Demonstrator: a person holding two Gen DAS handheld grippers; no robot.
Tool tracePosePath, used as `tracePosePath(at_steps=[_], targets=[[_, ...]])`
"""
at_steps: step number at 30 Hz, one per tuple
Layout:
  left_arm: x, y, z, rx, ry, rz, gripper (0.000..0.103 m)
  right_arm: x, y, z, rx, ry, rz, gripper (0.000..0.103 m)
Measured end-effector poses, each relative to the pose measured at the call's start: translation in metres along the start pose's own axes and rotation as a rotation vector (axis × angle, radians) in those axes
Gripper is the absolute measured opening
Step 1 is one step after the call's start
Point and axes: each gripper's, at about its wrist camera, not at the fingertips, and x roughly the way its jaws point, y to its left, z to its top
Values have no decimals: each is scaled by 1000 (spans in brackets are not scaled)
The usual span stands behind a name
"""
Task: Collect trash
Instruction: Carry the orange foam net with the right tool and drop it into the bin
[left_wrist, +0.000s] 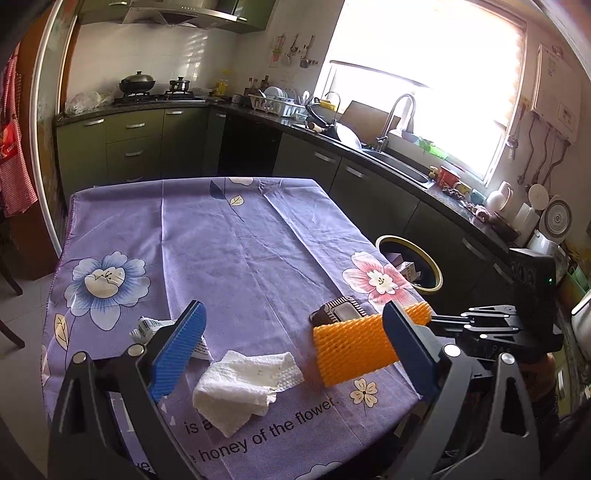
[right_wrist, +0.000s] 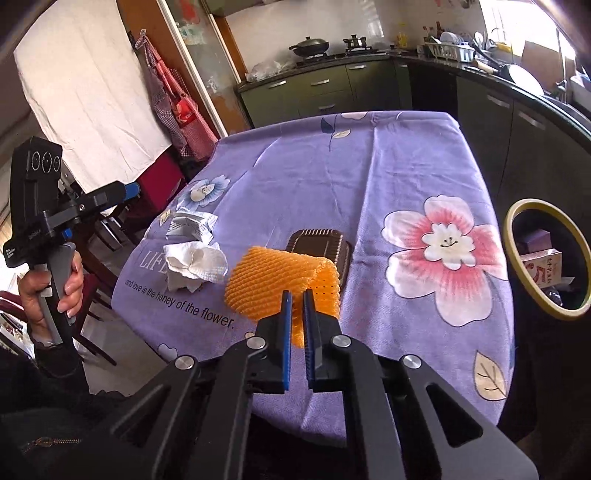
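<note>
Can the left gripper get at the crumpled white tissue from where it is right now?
Probably yes: the left gripper stands open, the tissue lies just ahead between its fingers, nothing covering it.

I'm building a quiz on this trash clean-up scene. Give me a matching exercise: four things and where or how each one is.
Things:
1. orange foam net
2. white paper towel
3. dark plastic tray
4. trash bin

States:
A. beside the table, boxes inside
B. crumpled, lying free on the cloth
C. pinched by the right gripper
D. behind the net, on the cloth

Pairs: 1-C, 2-B, 3-D, 4-A
</note>
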Motion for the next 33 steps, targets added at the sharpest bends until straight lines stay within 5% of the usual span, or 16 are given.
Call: tracePosePath(at_steps=[20, 26, 33], targets=[[1, -17, 0, 48, 6, 2, 92, -97, -39, 25, 48, -229, -150, 6], [4, -19, 2, 55, 9, -2, 92, -128, -90, 43, 121, -292, -295, 6], [12, -23, 3, 64, 28, 6, 92, -116, -170, 56, 235, -240, -422, 6]])
